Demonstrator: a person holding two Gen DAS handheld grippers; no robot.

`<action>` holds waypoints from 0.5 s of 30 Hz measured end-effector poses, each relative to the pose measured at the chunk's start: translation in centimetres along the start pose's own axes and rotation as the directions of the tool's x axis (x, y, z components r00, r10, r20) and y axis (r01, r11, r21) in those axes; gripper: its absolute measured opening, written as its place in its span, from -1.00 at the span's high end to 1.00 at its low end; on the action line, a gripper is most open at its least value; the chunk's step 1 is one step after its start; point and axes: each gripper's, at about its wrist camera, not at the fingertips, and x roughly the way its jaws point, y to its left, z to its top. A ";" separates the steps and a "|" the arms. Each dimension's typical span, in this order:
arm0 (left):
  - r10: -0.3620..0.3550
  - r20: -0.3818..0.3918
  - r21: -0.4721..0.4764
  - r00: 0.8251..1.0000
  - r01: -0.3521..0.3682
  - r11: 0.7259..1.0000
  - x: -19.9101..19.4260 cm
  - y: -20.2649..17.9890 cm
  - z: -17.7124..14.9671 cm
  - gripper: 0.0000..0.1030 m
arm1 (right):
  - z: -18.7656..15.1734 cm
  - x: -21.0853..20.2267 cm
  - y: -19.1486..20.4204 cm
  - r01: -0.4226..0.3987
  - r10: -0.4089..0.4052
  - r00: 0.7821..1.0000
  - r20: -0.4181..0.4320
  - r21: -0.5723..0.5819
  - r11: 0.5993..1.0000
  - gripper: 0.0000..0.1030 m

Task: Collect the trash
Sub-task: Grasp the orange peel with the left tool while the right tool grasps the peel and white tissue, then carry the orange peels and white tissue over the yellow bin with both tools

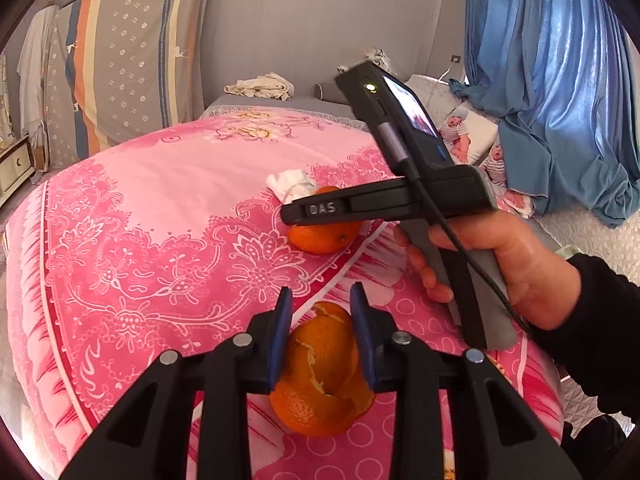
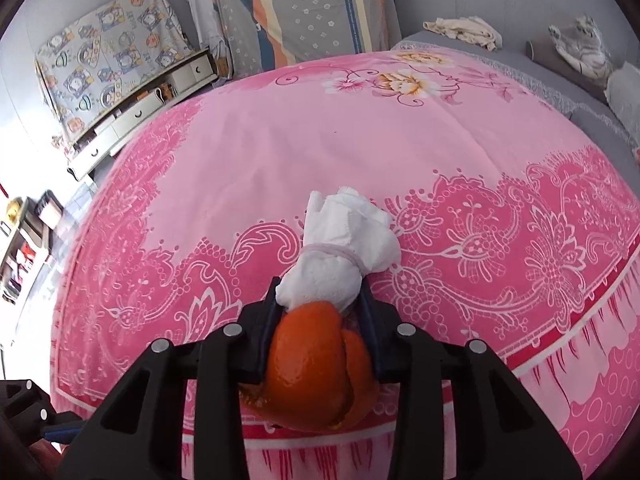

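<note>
On the pink floral bedspread (image 1: 160,184), low in the left wrist view, the left gripper (image 1: 322,336) straddles a torn orange peel shell (image 1: 320,392) — fingers either side, whether gripping I cannot tell. Right of it, the right gripper (image 2: 320,320) pinches another curled orange peel (image 2: 316,368), beside a crumpled white tissue wad (image 2: 344,248). 3 scraps remain uncollected, I'd judge — no bin or bag visible.
</note>
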 end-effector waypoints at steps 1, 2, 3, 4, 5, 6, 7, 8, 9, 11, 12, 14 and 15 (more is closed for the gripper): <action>-0.002 0.001 -0.001 1.000 0.002 1.000 -0.2 0.0 0.0 0.46 | 0.0 -0.2 -0.2 -0.007 0.007 1.000 -0.002 0.008 1.000 0.35; 0.000 0.003 -0.002 1.000 0.000 1.000 -0.3 -0.1 0.1 0.46 | -0.1 -0.5 -0.5 -0.010 0.010 1.000 -0.001 0.018 1.000 0.35; 0.005 0.006 -0.004 1.000 -0.005 1.000 -0.5 -0.1 0.2 0.46 | -0.1 -0.8 -0.6 -0.013 0.013 1.000 0.003 0.022 1.000 0.35; 0.004 0.009 -0.005 1.000 -0.003 1.000 -0.7 -0.1 0.1 0.46 | -0.1 -1.2 -0.9 -0.022 0.022 1.000 0.008 0.031 0.999 0.35; 0.001 0.014 -0.011 1.000 -0.001 1.000 -1.0 -0.1 0.2 0.46 | -0.2 -1.7 -1.2 -0.032 0.032 0.999 0.012 0.043 0.999 0.35; 0.002 0.016 -0.013 1.000 -0.001 1.000 -1.1 -0.1 0.2 0.46 | -0.2 -2.0 -1.4 -0.038 0.037 0.999 0.013 0.052 0.998 0.35; 0.001 0.020 -0.016 1.000 -0.001 1.000 -1.4 -0.1 0.3 0.46 | -0.3 -2.4 -1.5 -0.041 0.040 0.999 0.016 0.058 0.997 0.35; 0.002 0.024 -0.022 1.000 -0.001 1.000 -1.6 -0.1 0.3 0.46 | -0.4 -3.0 -1.7 -0.043 0.042 0.999 0.020 0.063 0.997 0.35; 0.003 0.027 -0.027 1.000 -0.002 1.000 -1.8 -0.1 0.4 0.46 | -0.5 -3.4 -1.8 -0.045 0.043 0.999 0.024 0.064 0.997 0.35; 0.003 0.034 -0.036 0.999 -0.002 0.999 -2.3 -0.1 0.5 0.46 | -0.6 -4.3 -2.0 -0.052 0.050 0.998 0.034 0.066 0.996 0.35; 0.009 0.041 -0.041 0.999 -0.007 0.999 -2.7 -0.2 0.6 0.46 | -0.7 -5.0 -2.1 -0.055 0.052 0.998 0.044 0.066 0.996 0.35; 0.013 0.052 -0.055 0.999 -0.010 0.998 -3.3 -0.4 0.8 0.46 | -0.9 -5.9 -2.3 -0.065 0.062 0.997 0.052 0.071 0.995 0.35; 0.015 0.056 -0.061 0.998 -0.012 0.998 -3.6 -0.5 0.9 0.46 | -1.0 -6.5 -2.4 -0.075 0.070 0.996 0.057 0.074 0.994 0.35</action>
